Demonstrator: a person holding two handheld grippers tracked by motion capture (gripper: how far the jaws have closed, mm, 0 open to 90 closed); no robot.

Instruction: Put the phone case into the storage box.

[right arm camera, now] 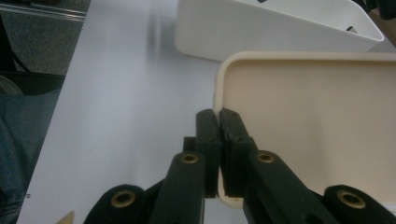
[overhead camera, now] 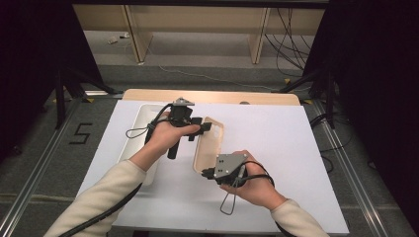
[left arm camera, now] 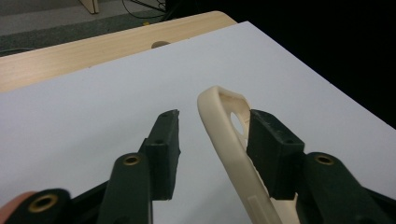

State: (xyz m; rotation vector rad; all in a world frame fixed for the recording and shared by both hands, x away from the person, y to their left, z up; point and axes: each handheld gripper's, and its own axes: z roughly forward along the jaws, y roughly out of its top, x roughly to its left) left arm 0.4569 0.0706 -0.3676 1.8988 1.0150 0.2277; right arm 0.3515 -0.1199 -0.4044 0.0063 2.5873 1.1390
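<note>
A cream phone case sits over the white sheet, right of the tray. My right gripper is shut on the rim of its near end; in the right gripper view the jaws pinch the case's corner edge. My left gripper reaches the far end from the left. In the left gripper view its jaws straddle the case's rim near the camera hole. The right-hand pad lies against the inside and the left-hand pad stands apart, so this gripper is open.
A white rectangular tray lies at the left of the white sheet, under the left forearm, also seen as tray. A wooden table edge runs along the back. Cables trail from both grippers.
</note>
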